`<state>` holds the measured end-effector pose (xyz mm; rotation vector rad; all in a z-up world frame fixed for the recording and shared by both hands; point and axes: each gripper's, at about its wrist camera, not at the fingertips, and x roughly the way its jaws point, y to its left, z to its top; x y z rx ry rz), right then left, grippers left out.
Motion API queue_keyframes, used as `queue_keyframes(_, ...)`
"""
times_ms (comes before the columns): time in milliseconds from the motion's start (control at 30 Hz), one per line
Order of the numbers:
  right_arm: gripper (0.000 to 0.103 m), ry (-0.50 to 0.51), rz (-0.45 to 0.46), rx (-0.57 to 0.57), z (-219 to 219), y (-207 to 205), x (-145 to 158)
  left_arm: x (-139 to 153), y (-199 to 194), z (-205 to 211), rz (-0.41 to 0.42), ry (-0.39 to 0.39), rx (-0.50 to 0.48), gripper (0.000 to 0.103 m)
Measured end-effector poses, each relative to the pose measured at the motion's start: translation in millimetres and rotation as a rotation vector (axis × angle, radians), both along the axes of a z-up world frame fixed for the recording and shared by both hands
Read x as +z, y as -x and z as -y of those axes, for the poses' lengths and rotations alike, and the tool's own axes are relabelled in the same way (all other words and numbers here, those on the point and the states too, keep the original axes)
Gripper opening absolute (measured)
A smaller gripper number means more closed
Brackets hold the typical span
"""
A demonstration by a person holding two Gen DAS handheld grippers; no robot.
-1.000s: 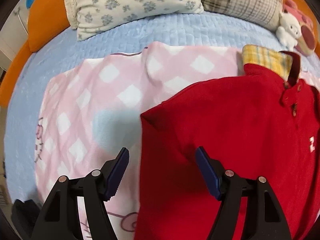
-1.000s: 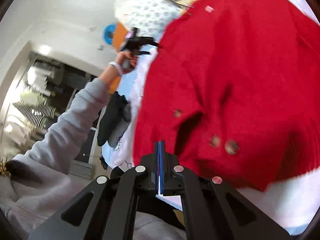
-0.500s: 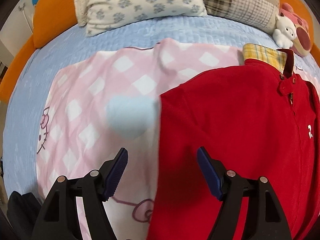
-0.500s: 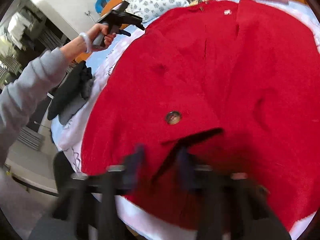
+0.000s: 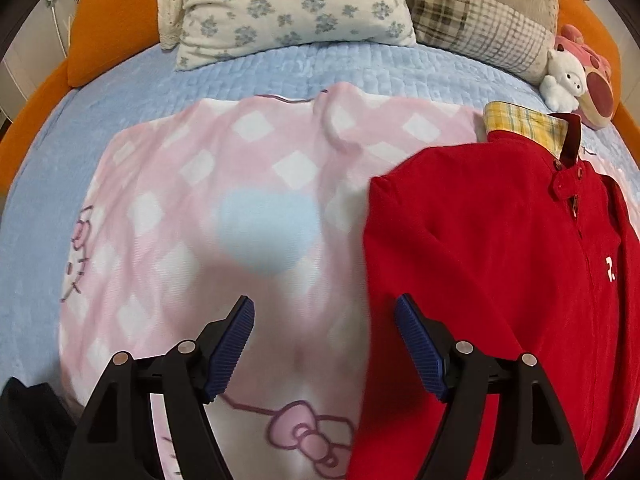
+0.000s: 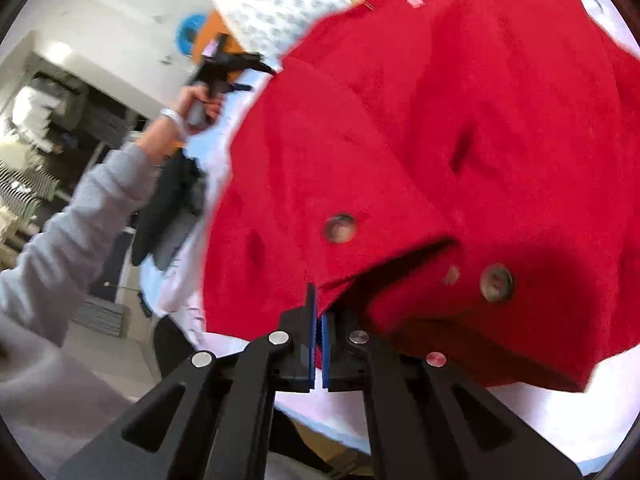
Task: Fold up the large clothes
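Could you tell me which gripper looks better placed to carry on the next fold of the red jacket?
Probably the right gripper: its jaws are shut on the hem of the red jacket. The left gripper hangs open and empty above the pink blanket, beside the jacket's edge.

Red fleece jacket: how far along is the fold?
Done: red fleece jacket lies face up on the pink checked blanket, its side folded in. In hand: right tongs pinch a hem corner; left tongs hover open. Left: remaining folds.
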<state>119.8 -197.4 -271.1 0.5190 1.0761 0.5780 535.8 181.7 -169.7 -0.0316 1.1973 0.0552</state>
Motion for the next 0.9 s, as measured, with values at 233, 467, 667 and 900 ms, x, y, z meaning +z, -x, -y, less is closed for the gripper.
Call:
queue_keyframes(233,0.027,0.063,-0.066,0.122,2.6,5.7,5.9,10.2,5.1,9.4,0.147,-0.039,-0.01,0.076)
queue_keyframes(467,0.035,-0.043,0.126,0.166,13.6,11.5,78.6,11.6,-20.3,2.2,0.165,0.045,-0.028,0.072)
queue_keyframes(667,0.028,0.006,0.176,0.093,-30.5,-49.7,56.7,-34.8,-50.7,21.4,0.056,0.058,-0.049,0.063)
queue_keyframes(900,0.015,0.33,0.154,-0.061,-25.1,-62.1,35.0,-24.8,-52.9,9.8,0.081,0.078,-0.014,0.069)
